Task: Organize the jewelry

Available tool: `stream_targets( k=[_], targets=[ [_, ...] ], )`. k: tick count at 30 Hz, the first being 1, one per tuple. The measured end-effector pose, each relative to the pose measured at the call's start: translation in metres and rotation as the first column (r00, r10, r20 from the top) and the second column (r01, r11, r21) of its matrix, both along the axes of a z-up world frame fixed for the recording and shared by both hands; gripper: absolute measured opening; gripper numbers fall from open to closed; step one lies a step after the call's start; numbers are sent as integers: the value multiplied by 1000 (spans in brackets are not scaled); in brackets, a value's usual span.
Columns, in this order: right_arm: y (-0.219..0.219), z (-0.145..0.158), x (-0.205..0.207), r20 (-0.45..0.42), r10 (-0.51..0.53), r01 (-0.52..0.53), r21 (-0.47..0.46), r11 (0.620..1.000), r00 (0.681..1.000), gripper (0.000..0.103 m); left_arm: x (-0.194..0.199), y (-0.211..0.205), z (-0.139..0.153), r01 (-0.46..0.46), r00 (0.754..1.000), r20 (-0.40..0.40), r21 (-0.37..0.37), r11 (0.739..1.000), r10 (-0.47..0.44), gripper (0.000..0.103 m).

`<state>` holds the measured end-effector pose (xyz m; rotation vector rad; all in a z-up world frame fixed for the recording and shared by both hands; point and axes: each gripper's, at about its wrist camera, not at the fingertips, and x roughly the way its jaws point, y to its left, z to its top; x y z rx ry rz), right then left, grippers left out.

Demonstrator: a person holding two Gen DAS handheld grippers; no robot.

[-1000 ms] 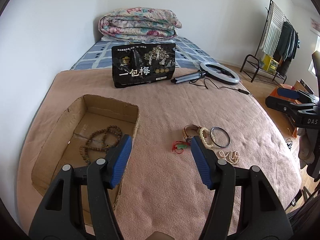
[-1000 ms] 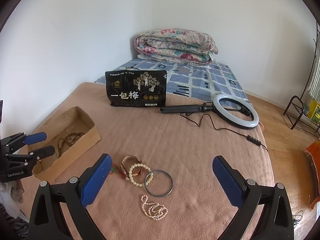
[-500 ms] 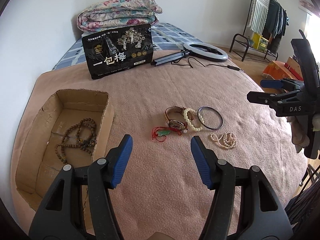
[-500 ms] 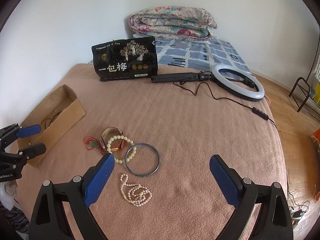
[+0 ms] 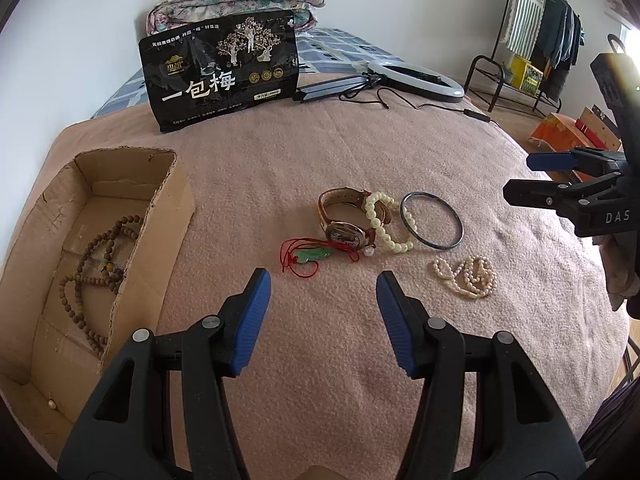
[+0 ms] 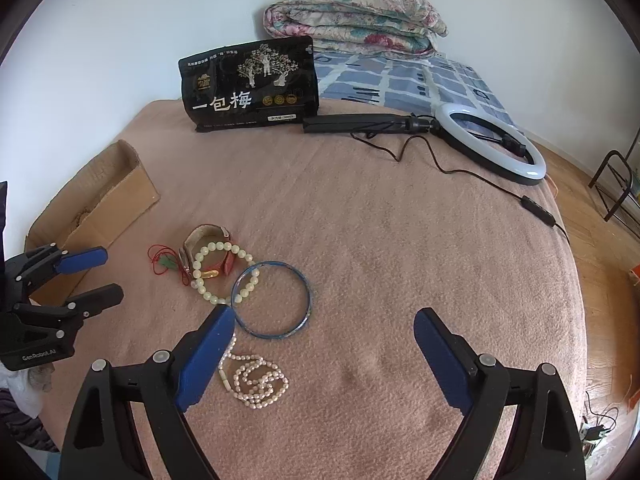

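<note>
One cardboard box [image 5: 168, 216] holds brown bead necklace [image 5: 94, 264].

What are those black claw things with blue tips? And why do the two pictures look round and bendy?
Those claws are grabbers that a person holds, one in each hand. Each grabber has a small wide camera on it, which bends the picture. One picture looks along the left gripper, the other along the right gripper. Both are open and hold nothing. Below them is a bed with a pink blanket. On it lie a watch, a bracelet of pale beads, a thin bangle, a pearl necklace and a green pendant on red string. At the left stands a cardboard box with a brown bead necklace inside. Farther back are a black bag and a ring light.
</note>
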<state>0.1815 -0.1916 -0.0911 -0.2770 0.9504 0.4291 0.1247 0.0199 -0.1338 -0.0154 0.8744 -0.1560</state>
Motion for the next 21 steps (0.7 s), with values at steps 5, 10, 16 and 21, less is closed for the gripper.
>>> stream_targets(
  k=[5,10,16,21],
  targets=[
    [17,-12,-3,-15,59,-59,-40,997,998,93,8,0,-15,-8,1000,-18,-2,1000,8,50],
    [26,-18,-3,-3,83,-83,-63,995,997,93,14,0,-21,-7,1000,-24,-3,1000,6,45],
    [38,-22,9,-19,112,-113,-40,993,993,78,20,1,-25,-8,1000,-27,-16,1000,8,44],
    [39,-30,19,-61,120,-121,-16,993,991,73,27,1,-28,-7,1000,-25,-15,1000,6,44]
  ],
)
